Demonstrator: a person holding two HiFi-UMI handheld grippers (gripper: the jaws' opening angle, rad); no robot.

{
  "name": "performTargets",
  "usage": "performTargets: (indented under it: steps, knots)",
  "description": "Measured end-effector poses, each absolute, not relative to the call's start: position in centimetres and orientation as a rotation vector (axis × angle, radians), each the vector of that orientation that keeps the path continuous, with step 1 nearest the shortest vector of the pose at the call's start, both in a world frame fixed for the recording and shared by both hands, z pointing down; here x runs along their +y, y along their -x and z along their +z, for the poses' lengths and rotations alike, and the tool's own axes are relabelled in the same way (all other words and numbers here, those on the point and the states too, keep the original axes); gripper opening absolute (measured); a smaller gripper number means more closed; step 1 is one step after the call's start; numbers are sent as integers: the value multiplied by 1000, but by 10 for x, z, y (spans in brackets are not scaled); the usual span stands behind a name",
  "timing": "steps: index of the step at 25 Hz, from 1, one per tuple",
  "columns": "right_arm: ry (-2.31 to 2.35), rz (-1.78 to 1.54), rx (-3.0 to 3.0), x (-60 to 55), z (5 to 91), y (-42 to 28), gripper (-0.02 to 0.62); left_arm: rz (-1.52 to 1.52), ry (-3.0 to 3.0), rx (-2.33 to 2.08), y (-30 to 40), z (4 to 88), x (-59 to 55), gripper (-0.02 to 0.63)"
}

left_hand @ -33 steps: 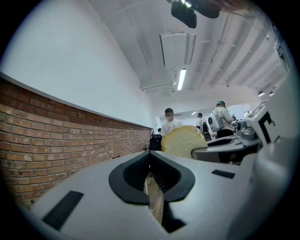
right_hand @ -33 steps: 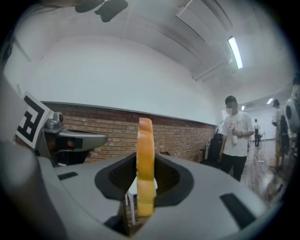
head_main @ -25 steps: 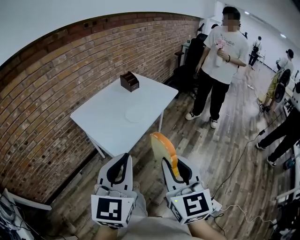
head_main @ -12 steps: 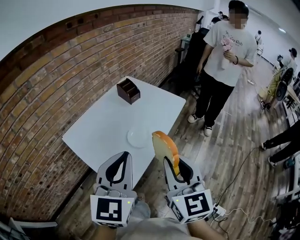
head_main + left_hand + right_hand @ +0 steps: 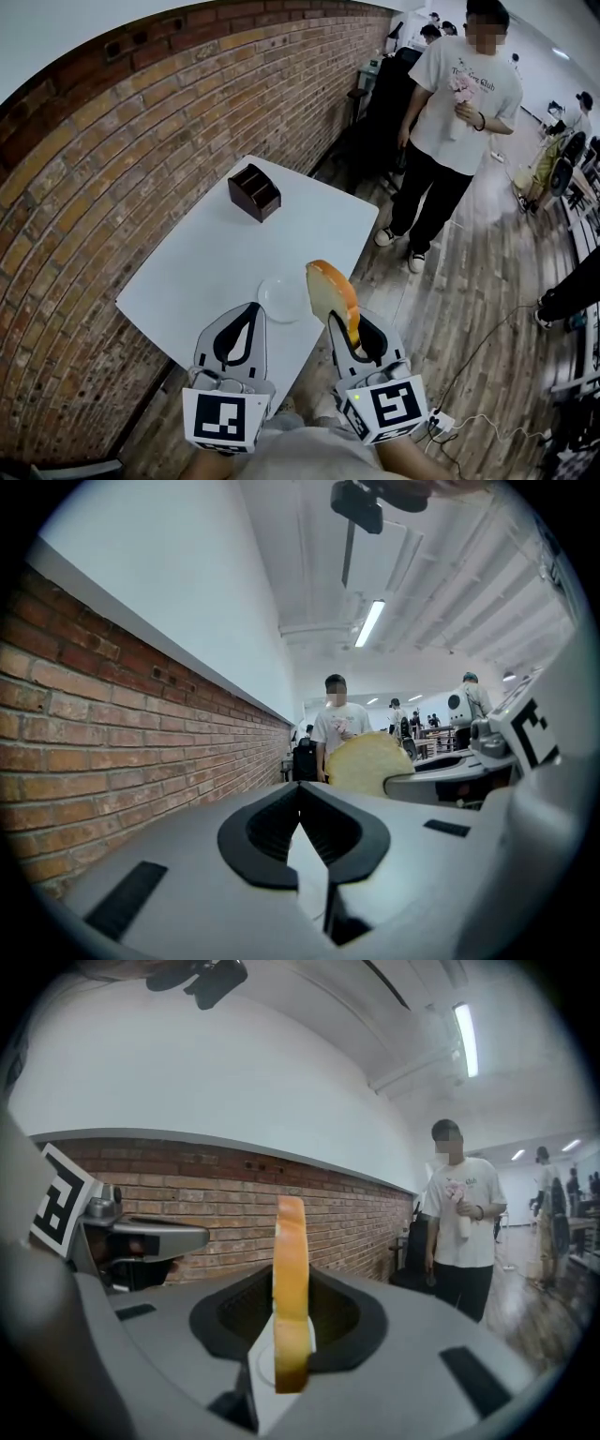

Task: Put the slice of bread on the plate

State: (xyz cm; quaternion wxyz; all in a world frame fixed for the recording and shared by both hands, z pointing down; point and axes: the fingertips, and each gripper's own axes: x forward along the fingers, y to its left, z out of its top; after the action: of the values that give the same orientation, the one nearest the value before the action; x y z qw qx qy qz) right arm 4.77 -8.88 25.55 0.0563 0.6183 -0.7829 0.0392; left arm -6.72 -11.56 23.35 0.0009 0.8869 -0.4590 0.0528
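Note:
An upright slice of bread [image 5: 328, 289] with an orange crust sticks up from my right gripper [image 5: 345, 324], which is shut on its lower part. In the right gripper view the slice [image 5: 290, 1288] stands edge-on between the jaws of the right gripper [image 5: 292, 1274]. A white plate [image 5: 280, 298] lies on the white table [image 5: 216, 253] near its front edge, just ahead of both grippers. My left gripper [image 5: 249, 311] is shut and empty, left of the bread. In the left gripper view the left gripper [image 5: 300, 789] has its jaws together, with the bread [image 5: 367, 761] to the right.
A dark brown wooden box [image 5: 255, 192] stands at the table's far side. A brick wall [image 5: 103, 159] runs along the left. A person in a white shirt [image 5: 459, 94] stands on the wooden floor beyond the table's right corner. Cables [image 5: 469, 366] lie on the floor at right.
Both grippers have come forward to the table together, the bread still held upright. The plate, earlier well ahead, now lies just in front of the jaws.

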Motion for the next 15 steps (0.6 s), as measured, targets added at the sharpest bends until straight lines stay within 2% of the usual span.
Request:
performTargets:
  steps: [15]
  knots:
    - [-1809,115,-2390,-107,258,-53,97,174,-2723,-1467,59,249,-133,9]
